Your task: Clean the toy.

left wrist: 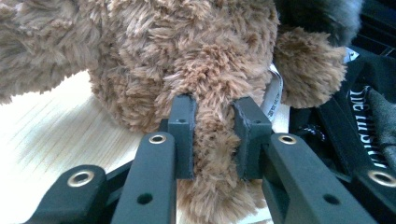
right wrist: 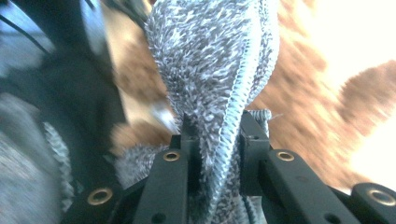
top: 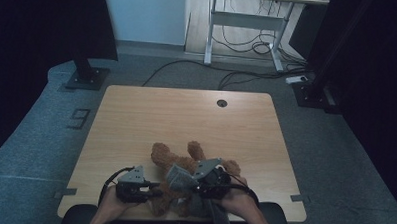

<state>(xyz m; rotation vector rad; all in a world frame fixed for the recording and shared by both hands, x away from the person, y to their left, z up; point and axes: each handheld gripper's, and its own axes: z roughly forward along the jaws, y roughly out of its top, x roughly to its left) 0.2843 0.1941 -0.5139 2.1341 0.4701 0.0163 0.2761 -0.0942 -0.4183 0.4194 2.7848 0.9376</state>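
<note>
Brown teddy bear (top: 177, 164) lies at the counter's (top: 186, 116) near edge, between both hands. Left gripper (left wrist: 214, 140) has its jaws clamped on a tuft of the bear's plush. Right gripper (right wrist: 219, 140) pinches a fold of grey fuzzy cloth (right wrist: 219, 60) above the bear.

Two black handheld units, the left gripper (top: 156, 191) and right gripper (top: 196, 188), each topped by a grey three-cornered plate, with brass-ringed rivets along black jaws and trailing black cables.
</note>
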